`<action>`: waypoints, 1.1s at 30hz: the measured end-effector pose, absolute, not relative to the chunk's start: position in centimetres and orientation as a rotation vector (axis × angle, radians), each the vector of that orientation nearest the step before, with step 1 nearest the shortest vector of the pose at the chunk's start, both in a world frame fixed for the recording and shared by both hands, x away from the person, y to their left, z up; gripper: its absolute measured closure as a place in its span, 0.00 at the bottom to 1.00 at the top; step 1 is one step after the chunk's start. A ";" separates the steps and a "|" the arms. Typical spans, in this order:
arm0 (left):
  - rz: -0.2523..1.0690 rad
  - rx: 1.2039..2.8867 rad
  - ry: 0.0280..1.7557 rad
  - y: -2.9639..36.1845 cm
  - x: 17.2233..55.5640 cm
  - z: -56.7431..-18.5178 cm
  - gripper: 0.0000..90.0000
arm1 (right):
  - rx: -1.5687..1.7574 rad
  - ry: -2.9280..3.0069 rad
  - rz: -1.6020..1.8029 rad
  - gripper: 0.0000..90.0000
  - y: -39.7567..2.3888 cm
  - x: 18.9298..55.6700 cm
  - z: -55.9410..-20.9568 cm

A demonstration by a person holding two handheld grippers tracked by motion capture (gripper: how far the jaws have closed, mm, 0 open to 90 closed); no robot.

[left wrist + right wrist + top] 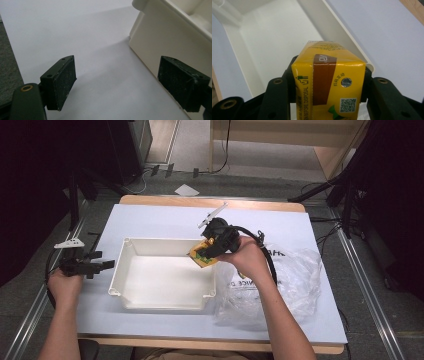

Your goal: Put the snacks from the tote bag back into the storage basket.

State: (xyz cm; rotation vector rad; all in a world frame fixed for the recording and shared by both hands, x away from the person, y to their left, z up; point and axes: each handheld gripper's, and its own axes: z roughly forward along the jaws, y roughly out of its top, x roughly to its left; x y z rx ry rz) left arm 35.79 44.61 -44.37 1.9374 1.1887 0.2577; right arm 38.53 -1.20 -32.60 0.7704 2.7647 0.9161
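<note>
A yellow drink carton (328,80) with a brown stripe and a QR code sits clamped between the jaws of my right gripper (328,75). In the high view that right gripper (206,254) holds the carton (201,256) tilted over the right end of the white plastic bin (129,265). The bin's inside (269,37) lies below and beyond the carton. My left gripper (102,265) rests at the table's left edge, just left of the bin. Its jaws stand wide apart in the left gripper view (117,82), with bare table between them and the bin's outer wall (162,42) by the right jaw.
A crumpled clear plastic bag (295,280) with printed lettering lies right of the bin, under my right forearm. The white table top (160,220) has a wooden rim at the back and front. Dark stands and cables flank the table on the floor.
</note>
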 end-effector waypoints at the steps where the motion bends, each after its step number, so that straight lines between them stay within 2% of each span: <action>1: 0.258 1.938 1.189 44.6 35.8 -44.4 0.18 | 0.763 2.768 0.916 0.61 -1.1 38.6 -32.7; 33: 0.255 1.934 1.191 44.7 35.8 -44.4 0.18 | 0.804 2.799 0.810 0.61 1.2 39.6 -36.5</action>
